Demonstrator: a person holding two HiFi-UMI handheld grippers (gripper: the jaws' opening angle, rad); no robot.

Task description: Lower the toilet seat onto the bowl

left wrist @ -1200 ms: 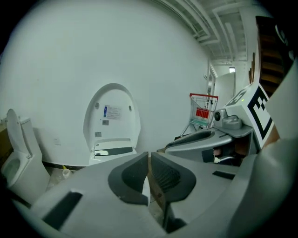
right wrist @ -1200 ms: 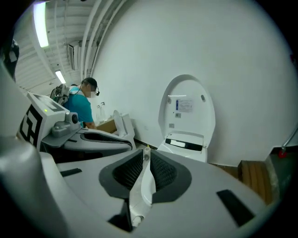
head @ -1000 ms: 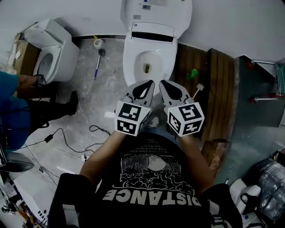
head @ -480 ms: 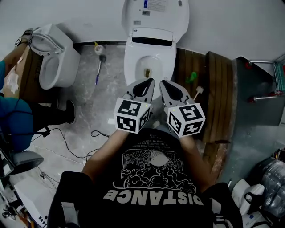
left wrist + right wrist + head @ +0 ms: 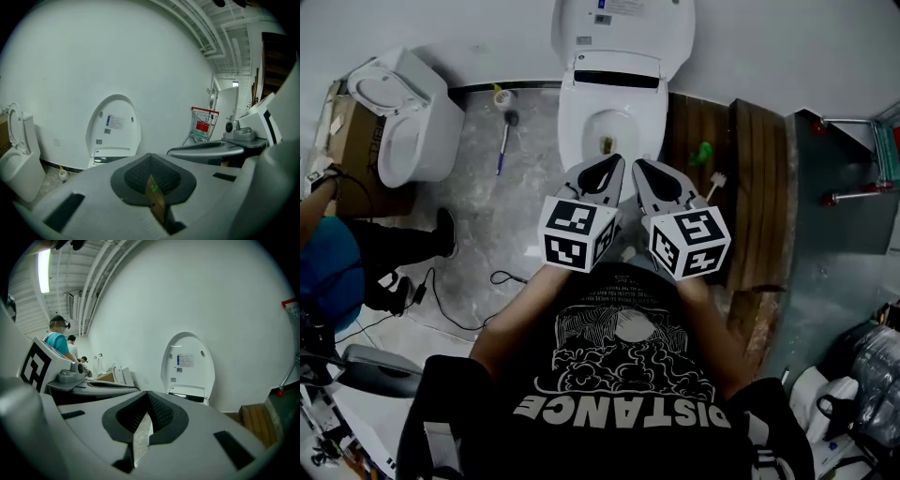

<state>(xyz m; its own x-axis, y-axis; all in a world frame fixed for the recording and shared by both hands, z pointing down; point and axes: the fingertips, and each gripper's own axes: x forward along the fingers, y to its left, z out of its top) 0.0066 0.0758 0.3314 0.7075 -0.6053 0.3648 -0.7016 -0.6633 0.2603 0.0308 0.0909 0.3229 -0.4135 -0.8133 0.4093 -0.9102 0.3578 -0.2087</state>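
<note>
Head view looks down on a white toilet whose toilet seat stands raised against the white wall, well above the bowl. The seat's underside faces outward as a smooth, rounded white arch. It carries a blue-and-white printed label near the top and a small grey one lower down, with a dark slot along the hinge. Whether a ring and a lid are stacked together there cannot be told. The bowl below is uncovered, its oval opening showing something yellowish at the bottom.

The left gripper and right gripper are held side by side just in front of the bowl, tips pointing toward it and not touching the seat. Each gripper view shows its own jaws pressed together with nothing between them.

A wooden platform lies at the right of the toilet, and a toilet brush lies on the grey floor at its left. A second toilet stands farther left, its seat also up, near a person in a blue top.
</note>
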